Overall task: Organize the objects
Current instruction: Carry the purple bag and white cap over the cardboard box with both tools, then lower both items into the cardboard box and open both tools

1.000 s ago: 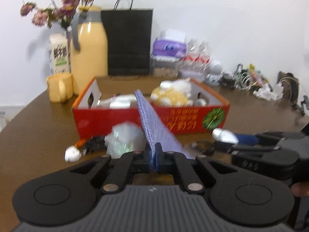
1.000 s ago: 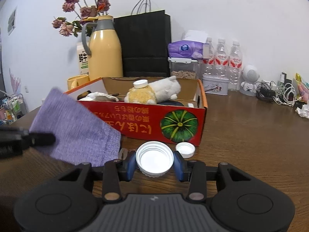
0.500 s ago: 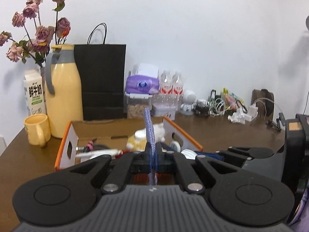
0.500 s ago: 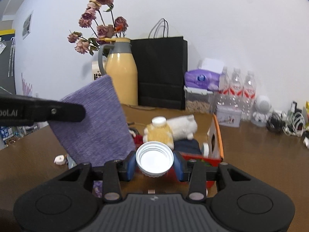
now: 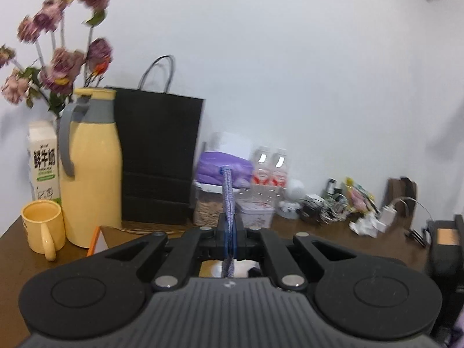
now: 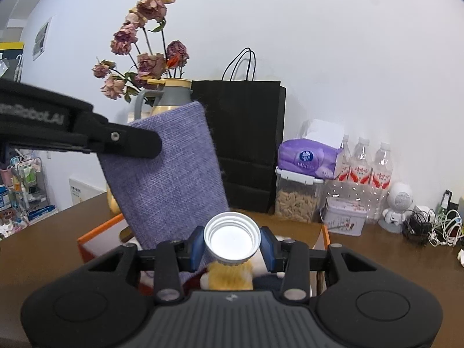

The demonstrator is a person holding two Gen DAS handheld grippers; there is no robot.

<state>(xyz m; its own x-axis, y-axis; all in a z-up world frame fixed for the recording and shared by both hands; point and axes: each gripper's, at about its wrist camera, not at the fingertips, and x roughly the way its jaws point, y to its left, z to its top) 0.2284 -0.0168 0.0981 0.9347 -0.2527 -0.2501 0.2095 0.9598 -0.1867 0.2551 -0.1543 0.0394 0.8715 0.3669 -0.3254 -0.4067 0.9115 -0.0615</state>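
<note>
The right gripper (image 6: 231,248) clamps a white lid (image 6: 231,237), its hollow face turned back toward the camera, above the orange-edged box (image 6: 98,233). At ten o'clock the left gripper (image 6: 145,144) pinches the purple cloth pouch (image 6: 168,182), which hangs with its long axis nearly upright, leaning slightly to eleven o'clock, lower end over the box. Beyond stand the yellow jug (image 5: 90,174) and black bag (image 6: 246,142) at twelve.

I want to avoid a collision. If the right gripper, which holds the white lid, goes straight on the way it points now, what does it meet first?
Probably the purple cloth hanging from the left gripper, just left of the right gripper and its white lid. Depth is unclear; it might pass.
</note>
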